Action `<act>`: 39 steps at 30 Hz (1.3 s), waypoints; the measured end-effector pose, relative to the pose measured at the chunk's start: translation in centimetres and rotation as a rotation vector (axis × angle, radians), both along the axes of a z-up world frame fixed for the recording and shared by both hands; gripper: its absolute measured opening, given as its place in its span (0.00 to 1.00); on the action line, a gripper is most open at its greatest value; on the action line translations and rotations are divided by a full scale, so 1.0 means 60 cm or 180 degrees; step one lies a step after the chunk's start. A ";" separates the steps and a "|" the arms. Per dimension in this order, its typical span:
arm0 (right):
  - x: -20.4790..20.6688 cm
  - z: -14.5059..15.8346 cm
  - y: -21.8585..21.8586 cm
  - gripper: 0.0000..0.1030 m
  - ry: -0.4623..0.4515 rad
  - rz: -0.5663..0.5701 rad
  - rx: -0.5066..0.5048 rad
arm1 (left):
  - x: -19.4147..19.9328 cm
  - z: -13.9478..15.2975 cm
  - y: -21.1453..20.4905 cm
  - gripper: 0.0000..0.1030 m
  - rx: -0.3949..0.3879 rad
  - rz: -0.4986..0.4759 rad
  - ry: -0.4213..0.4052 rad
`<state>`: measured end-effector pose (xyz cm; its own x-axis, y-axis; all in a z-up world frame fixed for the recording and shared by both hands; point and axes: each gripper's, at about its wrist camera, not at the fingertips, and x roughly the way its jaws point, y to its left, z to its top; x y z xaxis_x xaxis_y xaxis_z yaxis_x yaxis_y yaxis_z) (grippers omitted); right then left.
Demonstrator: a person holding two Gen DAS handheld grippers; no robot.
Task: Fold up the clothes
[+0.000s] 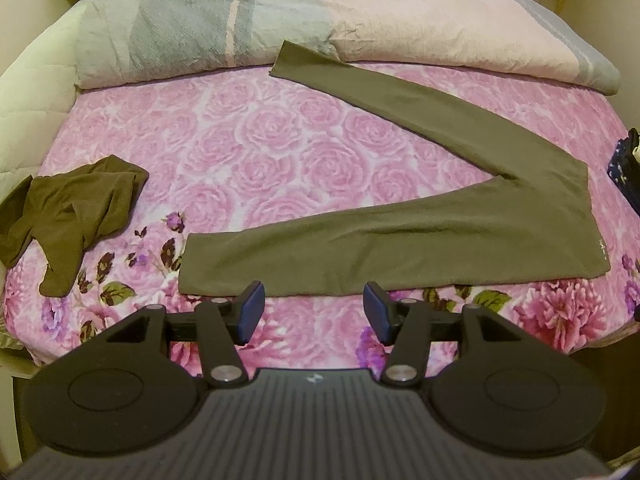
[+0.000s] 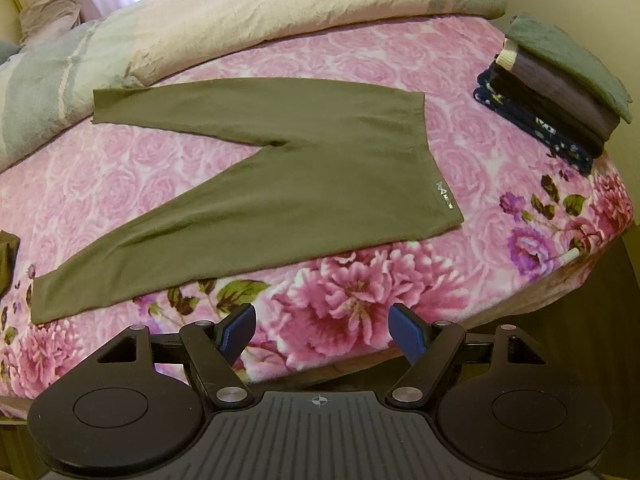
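Observation:
Olive-green leggings (image 1: 460,232) lie flat on the pink floral bedspread (image 1: 248,140), legs spread in a V with the waistband to the right. They also show in the right wrist view (image 2: 304,184). My left gripper (image 1: 314,312) is open and empty, just in front of the near leg's lower edge. My right gripper (image 2: 322,330) is open and empty, over the bed's front edge, short of the leggings. A crumpled olive garment (image 1: 76,212) lies at the left of the bed.
A stack of folded clothes (image 2: 556,92) sits at the right side of the bed. A folded grey and cream duvet (image 1: 304,20) runs along the back. The bed's front edge (image 2: 400,356) drops off below my right gripper.

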<state>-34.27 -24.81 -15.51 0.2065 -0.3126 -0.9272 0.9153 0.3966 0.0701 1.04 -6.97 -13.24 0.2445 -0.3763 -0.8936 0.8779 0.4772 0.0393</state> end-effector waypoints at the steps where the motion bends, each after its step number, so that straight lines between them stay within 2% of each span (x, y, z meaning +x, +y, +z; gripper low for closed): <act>1: 0.000 -0.001 0.000 0.74 0.0005 0.0004 0.0006 | 0.001 -0.002 -0.001 0.49 0.0008 0.0000 0.0006; 11: 0.007 -0.015 -0.021 0.74 0.0042 0.0050 0.0102 | 0.002 -0.019 -0.016 0.50 0.0126 0.0076 0.0056; 17: 0.017 -0.031 -0.057 0.74 0.0049 0.0123 0.0172 | -0.002 -0.028 -0.051 0.50 0.0201 0.0140 0.0058; 29: 0.018 -0.069 -0.206 0.74 0.0098 0.0196 0.0290 | -0.022 -0.055 -0.194 0.50 0.0302 0.0182 0.0152; 39: -0.021 -0.112 -0.322 0.74 0.0084 0.0100 0.0359 | -0.061 -0.093 -0.315 0.50 0.0219 -0.0209 0.0192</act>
